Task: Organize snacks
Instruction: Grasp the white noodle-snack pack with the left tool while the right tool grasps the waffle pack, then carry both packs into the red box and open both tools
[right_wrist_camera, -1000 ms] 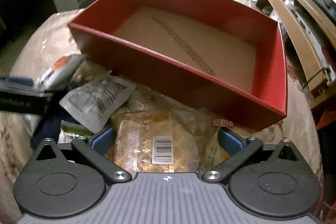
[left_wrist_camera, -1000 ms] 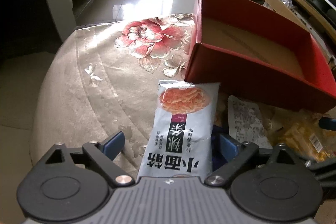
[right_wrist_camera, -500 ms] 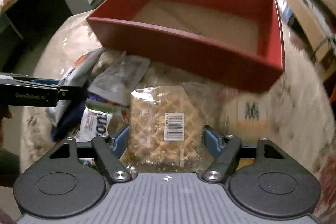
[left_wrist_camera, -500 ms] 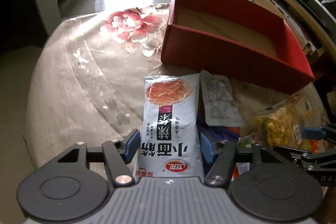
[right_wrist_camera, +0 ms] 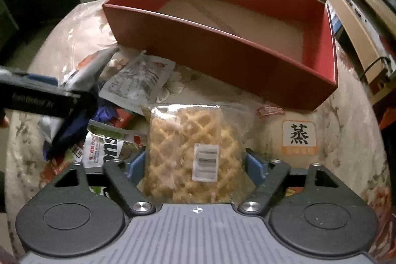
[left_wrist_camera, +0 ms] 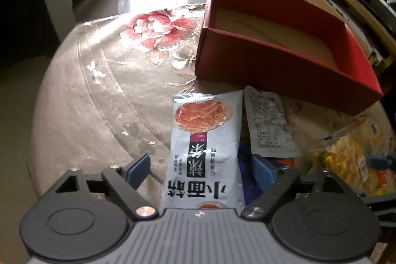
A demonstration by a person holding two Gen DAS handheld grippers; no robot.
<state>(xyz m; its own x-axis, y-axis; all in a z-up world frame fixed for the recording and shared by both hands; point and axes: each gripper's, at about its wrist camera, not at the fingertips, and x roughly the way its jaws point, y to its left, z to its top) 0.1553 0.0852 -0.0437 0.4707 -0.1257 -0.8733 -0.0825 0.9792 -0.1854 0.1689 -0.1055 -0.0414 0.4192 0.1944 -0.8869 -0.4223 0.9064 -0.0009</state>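
Snacks lie heaped on the table before the empty red box; the right gripper clamps the lattice-cracker bag; the left gripper, jaws opening, straddles the grey noodle packet without pressing; nothing is boxed yet.

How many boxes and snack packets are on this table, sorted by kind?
Red box: 1
Silvery packets: 2, strips packet, back-label pouch
See-through bags: 2, lattice crisps, orange-label pack
White-green packet: 1
Total: 6; wrappers beneath uncounted.
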